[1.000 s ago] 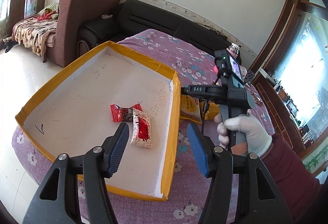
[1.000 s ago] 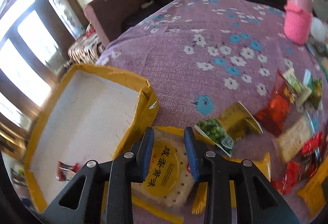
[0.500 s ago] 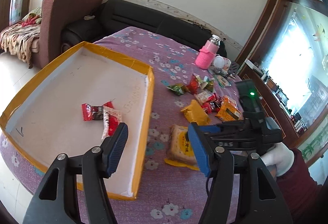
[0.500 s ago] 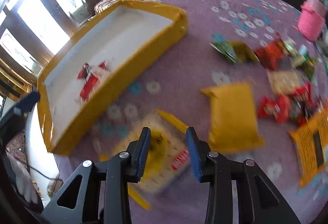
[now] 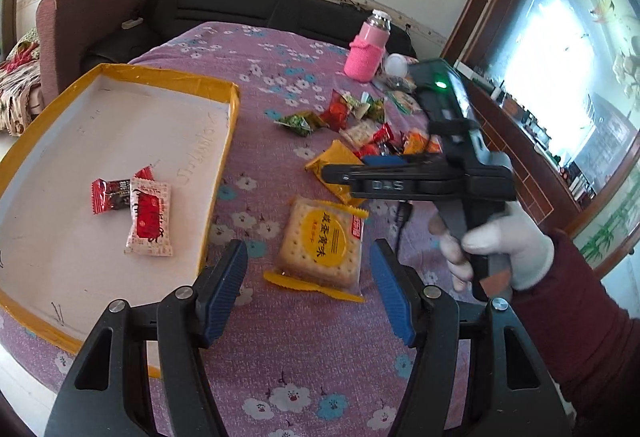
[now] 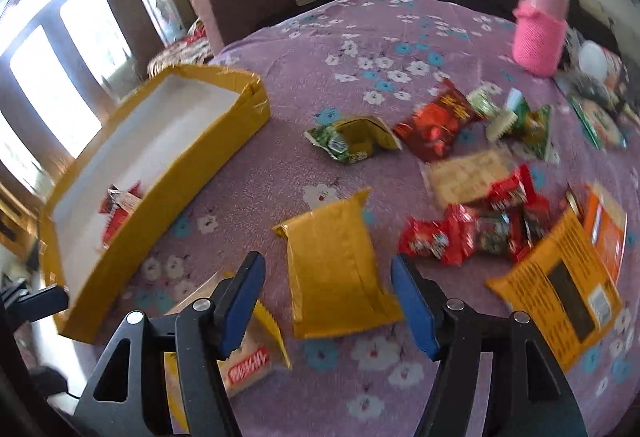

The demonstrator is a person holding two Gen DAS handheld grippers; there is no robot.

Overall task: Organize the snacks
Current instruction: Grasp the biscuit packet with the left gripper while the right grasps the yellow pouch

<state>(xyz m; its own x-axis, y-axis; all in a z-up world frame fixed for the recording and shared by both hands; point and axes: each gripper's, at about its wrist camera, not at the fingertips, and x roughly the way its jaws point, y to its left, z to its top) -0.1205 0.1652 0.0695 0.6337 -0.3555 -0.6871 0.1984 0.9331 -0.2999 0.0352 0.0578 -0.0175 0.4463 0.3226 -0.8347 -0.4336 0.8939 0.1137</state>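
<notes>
A yellow-edged box (image 5: 224,157) with a white floor holds two red snack packs (image 5: 136,209) on the purple flowered cloth; it also shows in the right wrist view (image 6: 168,177). A cracker pack with a yellow label (image 5: 322,241) lies on the cloth just ahead of my open, empty left gripper (image 5: 308,293). My right gripper (image 6: 328,301) is open and empty, its jaws on either side of a plain yellow pack (image 6: 332,261). The cracker pack (image 6: 240,361) lies at its lower left. A heap of loose snacks (image 6: 472,213) lies to the right.
A pink-sleeved bottle (image 5: 366,51) stands at the far side of the cloth. An orange pack (image 6: 560,281) lies at the right. A black sofa (image 5: 256,9) and a maroon armchair (image 5: 80,21) stand behind. The right hand's gripper body (image 5: 448,173) crosses the left wrist view.
The right gripper has let go of the cracker pack, opened wide and moved right over the plain yellow pack. The left gripper has swung from the box toward the cracker pack.
</notes>
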